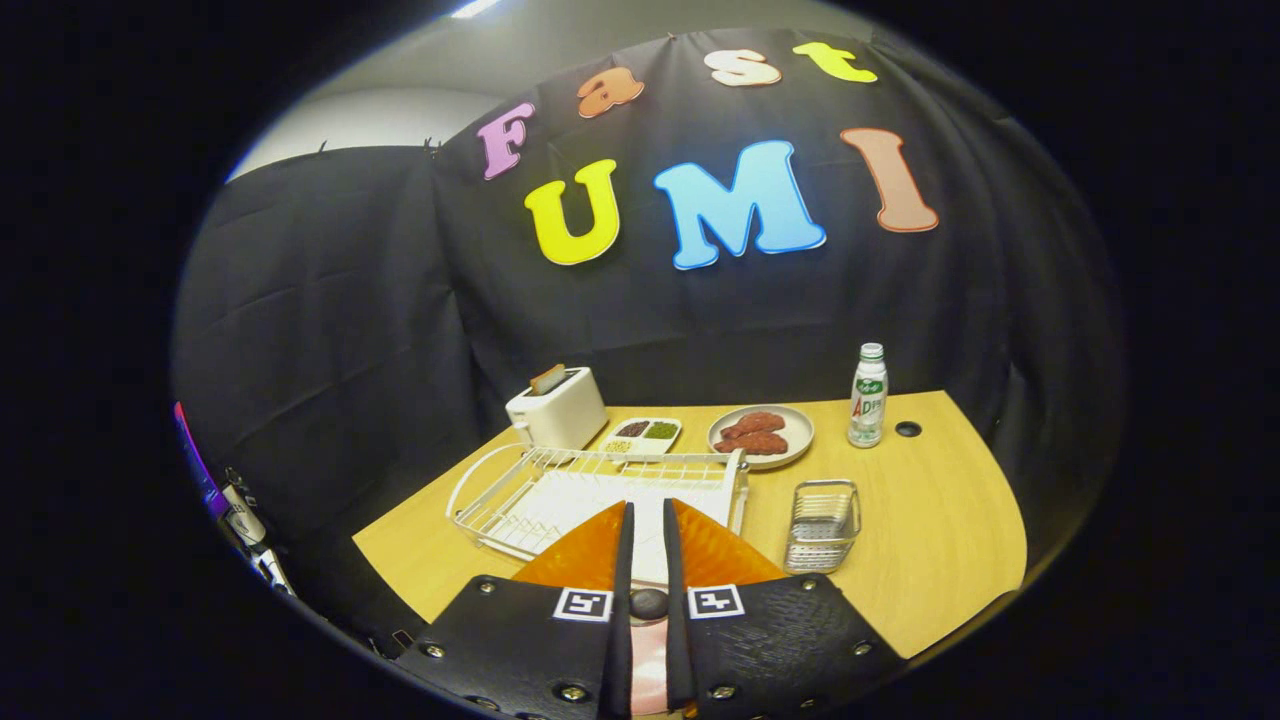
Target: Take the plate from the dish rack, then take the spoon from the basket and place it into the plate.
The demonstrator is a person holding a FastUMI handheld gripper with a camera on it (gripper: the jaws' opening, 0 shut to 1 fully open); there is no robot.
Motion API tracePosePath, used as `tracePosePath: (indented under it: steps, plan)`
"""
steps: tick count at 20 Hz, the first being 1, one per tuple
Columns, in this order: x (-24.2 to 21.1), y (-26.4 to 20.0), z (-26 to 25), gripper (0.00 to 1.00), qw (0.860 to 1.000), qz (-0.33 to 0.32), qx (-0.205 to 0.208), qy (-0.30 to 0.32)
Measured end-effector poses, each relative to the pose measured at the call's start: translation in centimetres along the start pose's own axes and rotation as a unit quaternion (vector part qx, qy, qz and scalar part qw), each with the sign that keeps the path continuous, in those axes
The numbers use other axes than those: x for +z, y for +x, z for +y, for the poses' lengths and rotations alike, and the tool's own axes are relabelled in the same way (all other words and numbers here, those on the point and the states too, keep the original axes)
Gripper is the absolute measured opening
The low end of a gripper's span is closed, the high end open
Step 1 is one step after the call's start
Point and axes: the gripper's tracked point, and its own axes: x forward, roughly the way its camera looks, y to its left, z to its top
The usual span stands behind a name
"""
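Observation:
My gripper (pixel 647 510) hovers over the near side of the table, its fingers (pixel 590 550) drawn close together. In the narrow gap sits a small dark round end (pixel 648 603) with a pink strip (pixel 648 660) below it, which looks like the spoon pinched between them. Whether the pink strip is part of the spoon or the plate underneath I cannot tell. Just beyond the fingertips lies the white wire dish rack (pixel 520 490), with no plate in it. The small metal basket (pixel 822 525) stands to the right of the fingers with nothing visible inside.
Behind the rack are a white toaster (pixel 557 408) with a slice in it, a small divided tray (pixel 645 433) and a plate of brown food (pixel 760 436). A small bottle (pixel 868 395) stands at the back right near a cable hole (pixel 908 429).

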Motion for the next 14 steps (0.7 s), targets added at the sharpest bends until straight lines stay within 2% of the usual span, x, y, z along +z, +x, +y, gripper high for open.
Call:
tracePosePath:
  steps: [5, 14]
  plan:
    - [-4.2, 1.9, 3.1, 0.13, 0.999, 0.038, 0.035, -0.004]
    - [-8.4, 5.7, 4.6, 0.13, 0.997, 0.059, 0.048, -0.017]
